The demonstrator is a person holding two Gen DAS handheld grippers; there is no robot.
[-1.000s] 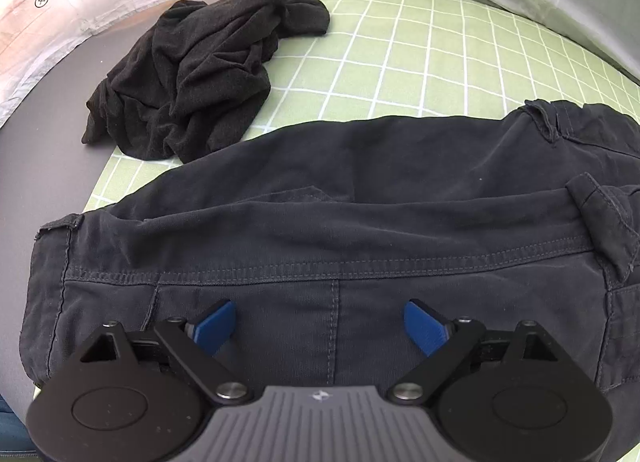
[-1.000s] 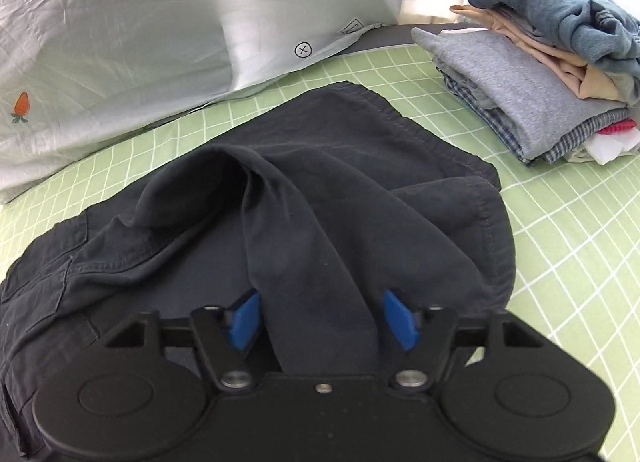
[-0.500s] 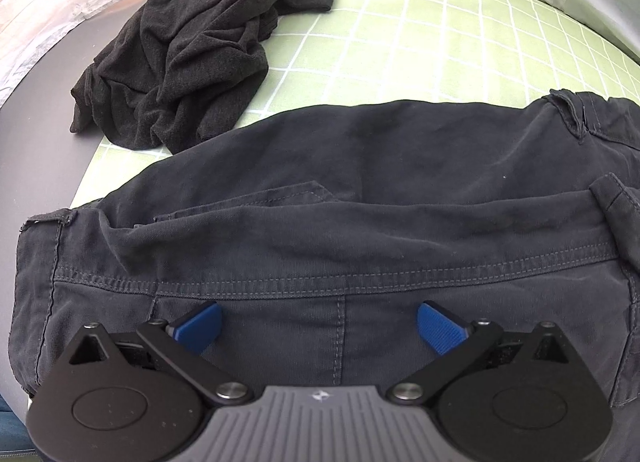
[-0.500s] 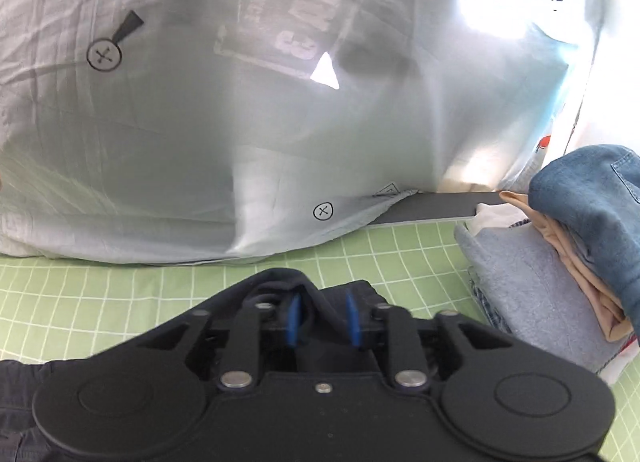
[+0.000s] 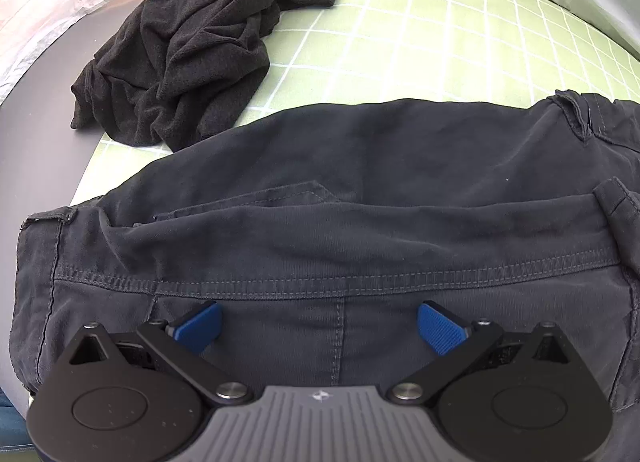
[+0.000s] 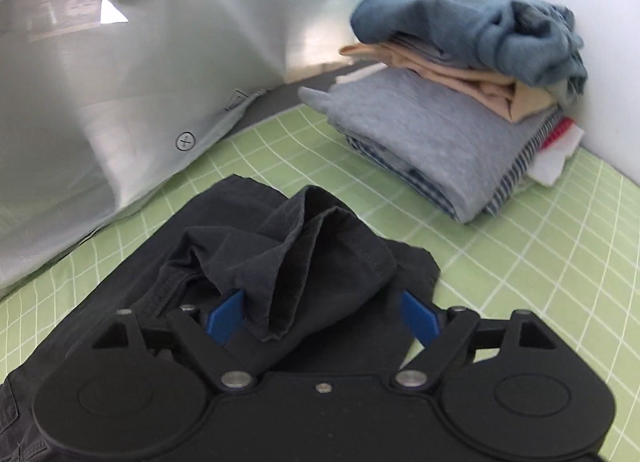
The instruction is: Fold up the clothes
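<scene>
Right now the left tongs (image 5: 318,326) hang wide open just above the dark pants (image 5: 360,190), near the waist seam, and hold nothing. The right tongs (image 6: 324,318) have just been opening; a bunched fold of the pant leg (image 6: 304,254) stands between the blue pads, but the pads do not look like they press on it.

The pants lie flat on the green checked mat (image 5: 440,22), right under both tongs. I think they are soft and floppy but a bit thick, so they will sag when lifted. The stitched waist or the leg hem looks like the best place to pinch.

Farther past the left tongs lies a crumpled black top (image 5: 192,50). Farther past the right tongs sits a pile of folded clothes (image 6: 452,102).
</scene>
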